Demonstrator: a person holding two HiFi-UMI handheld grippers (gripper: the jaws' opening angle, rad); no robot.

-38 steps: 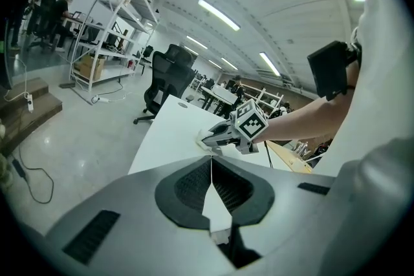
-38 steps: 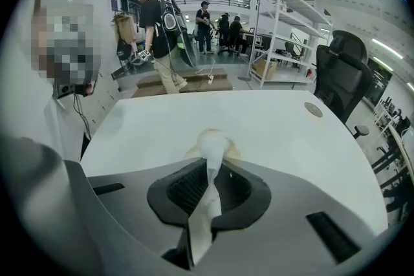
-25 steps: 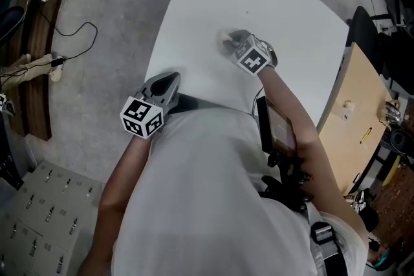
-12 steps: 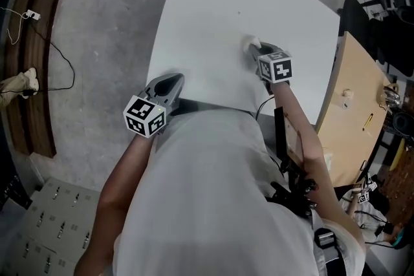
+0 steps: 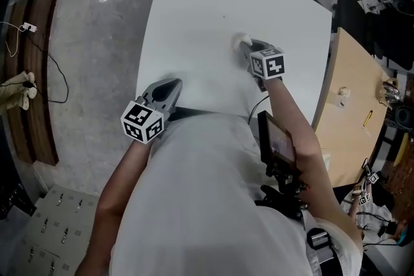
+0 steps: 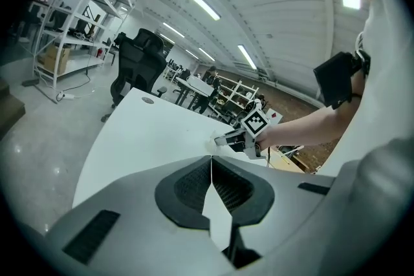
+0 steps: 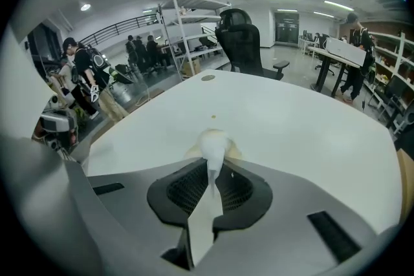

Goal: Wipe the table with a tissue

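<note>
Right tongs (image 5: 248, 46) are clamped on a crumpled white paper tissue (image 7: 213, 141). Its wad is left protruding past the tips, so that paper rather than the jaws meets the smooth white rounded worktop (image 5: 194, 22). The wad is seen near the worktop's middle. That forearm is stretched forward, with the tool pitched steeply down. Left tongs (image 6: 211, 162) are closed with nothing between them and are held over the near worktop edge, pointed only slightly down, apparently kept clear of the wiping path.
</note>
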